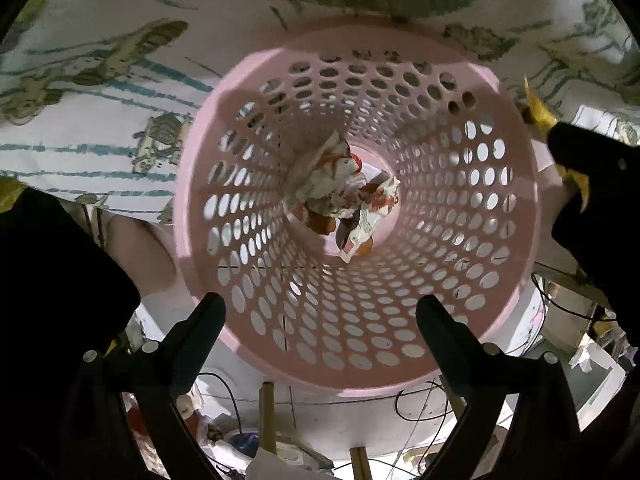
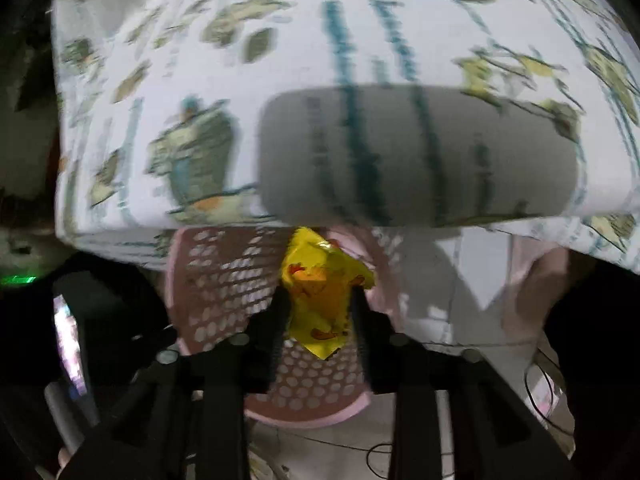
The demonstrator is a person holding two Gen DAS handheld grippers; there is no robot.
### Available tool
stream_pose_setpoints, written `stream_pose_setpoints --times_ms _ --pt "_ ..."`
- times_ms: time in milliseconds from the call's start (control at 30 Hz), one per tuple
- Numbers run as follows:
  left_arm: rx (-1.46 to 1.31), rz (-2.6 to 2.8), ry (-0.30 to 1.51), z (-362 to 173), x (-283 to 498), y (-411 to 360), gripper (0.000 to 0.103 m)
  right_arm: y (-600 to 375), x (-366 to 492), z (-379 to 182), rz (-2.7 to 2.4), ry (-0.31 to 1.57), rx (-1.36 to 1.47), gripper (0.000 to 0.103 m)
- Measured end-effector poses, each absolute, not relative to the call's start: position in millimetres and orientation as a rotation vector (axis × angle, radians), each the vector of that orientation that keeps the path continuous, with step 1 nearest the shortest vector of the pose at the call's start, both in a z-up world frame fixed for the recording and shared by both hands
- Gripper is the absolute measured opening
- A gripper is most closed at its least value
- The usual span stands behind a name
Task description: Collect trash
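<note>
— Where are your hands right now?

— My left gripper [image 1: 320,312] points straight down into the pink basket [image 1: 516,216], its two fingers spread wide over the near rim and nothing between them. The basket stands beside the bed, against the patterned bedsheet [image 1: 100,80].

— And the right one?

— My right gripper [image 2: 320,308] is tilted forward over the same basket [image 2: 208,280], just below the edge of the bedsheet [image 2: 180,60]. Its jaws are clenched on a crumpled yellow wrapper [image 2: 320,300], which sticks up past the fingertips and hangs down a little behind them. From the left camera I see that gripper at the basket's far right rim, with bits of the wrapper [image 1: 538,110] showing around it.

— What is in the basket?

— A heap of crumpled white and orange wrappers [image 1: 340,188] lies on the bottom, roughly in the middle. The yellow one is above the rim, not inside.

— Anything else nearby?

— Black cables [image 1: 224,392] run across the floor below the basket.
</note>
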State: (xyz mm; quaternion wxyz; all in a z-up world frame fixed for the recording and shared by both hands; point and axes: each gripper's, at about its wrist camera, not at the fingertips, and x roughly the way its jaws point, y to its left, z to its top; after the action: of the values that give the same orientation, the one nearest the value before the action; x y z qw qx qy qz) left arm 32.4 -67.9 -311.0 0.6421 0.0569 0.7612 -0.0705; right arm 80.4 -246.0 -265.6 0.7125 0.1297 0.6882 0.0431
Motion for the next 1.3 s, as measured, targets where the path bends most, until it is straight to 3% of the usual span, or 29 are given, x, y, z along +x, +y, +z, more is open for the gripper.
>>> stream_pose_setpoints --times_ms 33,400,800,1033,1100,1300 --pt "0.127 -0.159 1.729 -306.8 32.6 -67.4 0.095 -248.9 79.8 -264.8 0.092 1.522 0.311 0.052" --pt "0.134 -0.149 1.448 -199.3 34.2 -64.3 0.095 -258.2 77.6 -214.9 0.096 1.418 0.438 0.052" --pt "0.109 -0.124 1.161 -99.8 36.8 -52.0 0.095 -233.7 36.1 -67.9 0.007 0.967 0.108 0.054" --pt "0.039 -0.115 0.875 -21.0 22.2 -37.3 0.095 -240.4 -3.9 -15.1 -0.042 0.781 0.094 0.069" --pt "0.051 -0.098 0.801 -3.4 15.6 -33.5 0.1 -241.4 -14.4 -4.7 -0.046 0.737 0.089 0.076" --pt "0.063 -0.086 0.695 32.9 -5.0 -29.2 0.103 -246.9 -48.8 28.8 -0.067 0.586 0.076 0.087"
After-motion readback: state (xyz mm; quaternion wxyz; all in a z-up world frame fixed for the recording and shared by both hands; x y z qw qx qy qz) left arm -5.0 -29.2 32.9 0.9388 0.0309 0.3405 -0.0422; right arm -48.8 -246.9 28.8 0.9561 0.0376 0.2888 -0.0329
